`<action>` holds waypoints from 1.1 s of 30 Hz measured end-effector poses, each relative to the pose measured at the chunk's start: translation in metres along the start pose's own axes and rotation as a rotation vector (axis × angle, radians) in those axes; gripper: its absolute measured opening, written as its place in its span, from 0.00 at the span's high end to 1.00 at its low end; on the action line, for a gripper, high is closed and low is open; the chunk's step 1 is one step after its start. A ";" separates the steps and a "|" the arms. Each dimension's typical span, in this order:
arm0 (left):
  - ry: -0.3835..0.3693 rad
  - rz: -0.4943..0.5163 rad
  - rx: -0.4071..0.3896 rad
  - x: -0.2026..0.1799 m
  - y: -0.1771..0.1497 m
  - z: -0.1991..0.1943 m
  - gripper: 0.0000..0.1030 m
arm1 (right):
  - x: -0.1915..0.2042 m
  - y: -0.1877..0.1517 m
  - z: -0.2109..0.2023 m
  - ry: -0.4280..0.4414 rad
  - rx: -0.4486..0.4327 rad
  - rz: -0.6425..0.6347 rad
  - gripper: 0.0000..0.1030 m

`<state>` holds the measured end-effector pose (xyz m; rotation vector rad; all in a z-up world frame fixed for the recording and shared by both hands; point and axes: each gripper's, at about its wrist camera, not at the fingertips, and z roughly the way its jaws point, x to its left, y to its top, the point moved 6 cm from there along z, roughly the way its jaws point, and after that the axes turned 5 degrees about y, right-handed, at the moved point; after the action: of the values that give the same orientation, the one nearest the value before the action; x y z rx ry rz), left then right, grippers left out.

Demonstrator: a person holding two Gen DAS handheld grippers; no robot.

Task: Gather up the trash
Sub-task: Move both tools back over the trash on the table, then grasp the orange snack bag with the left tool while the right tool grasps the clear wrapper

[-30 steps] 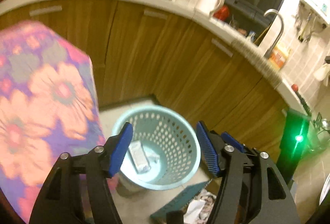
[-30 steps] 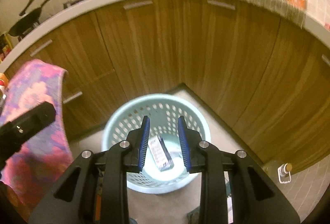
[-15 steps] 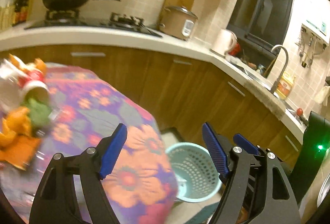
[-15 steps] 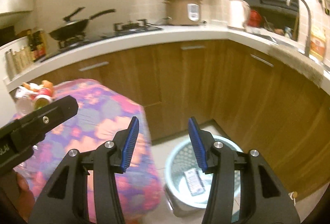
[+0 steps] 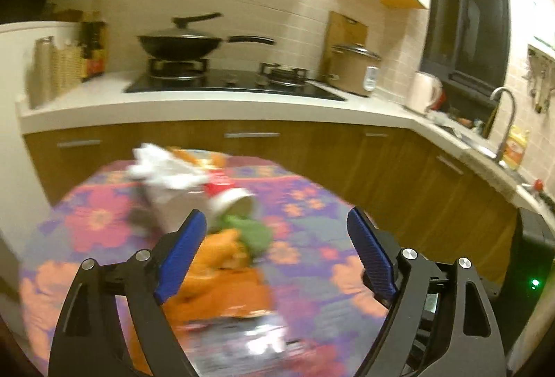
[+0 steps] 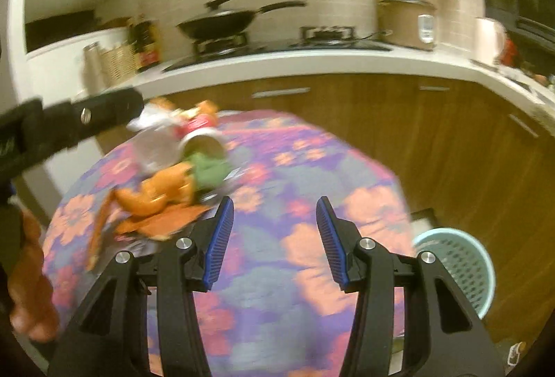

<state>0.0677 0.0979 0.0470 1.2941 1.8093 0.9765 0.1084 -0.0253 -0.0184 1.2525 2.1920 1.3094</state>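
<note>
We have swung both grippers up from the bin [image 6: 458,269], which a second ago sat right under them and now lies low at the right of the right view. Our left gripper [image 5: 277,252] is spread wide and empty over the trash [image 5: 215,238] heaped on the table [image 5: 312,203]. Our right gripper [image 6: 274,238], wider than before, holds nothing, the pile ahead to its left.
</note>
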 end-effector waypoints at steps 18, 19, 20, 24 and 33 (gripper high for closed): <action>0.074 -0.037 0.194 0.100 -0.072 0.013 0.19 | 0.082 -0.051 0.030 0.057 0.110 -0.060 0.25; 0.065 -0.037 0.204 0.098 -0.075 0.015 0.18 | 0.080 -0.051 0.031 0.055 0.112 -0.050 0.25; 0.065 -0.035 0.210 0.096 -0.076 0.018 0.19 | 0.077 -0.052 0.033 0.051 0.119 -0.035 0.25; 0.074 -0.024 0.233 0.090 -0.083 0.028 0.19 | 0.071 -0.054 0.041 0.047 0.149 0.011 0.25; 0.071 -0.040 0.262 0.096 -0.089 0.038 0.19 | 0.066 -0.060 0.047 0.077 0.185 0.056 0.25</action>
<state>0.0368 0.1774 -0.0595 1.3869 2.0630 0.7916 0.0682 0.0421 -0.0819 1.3605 2.3948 1.2166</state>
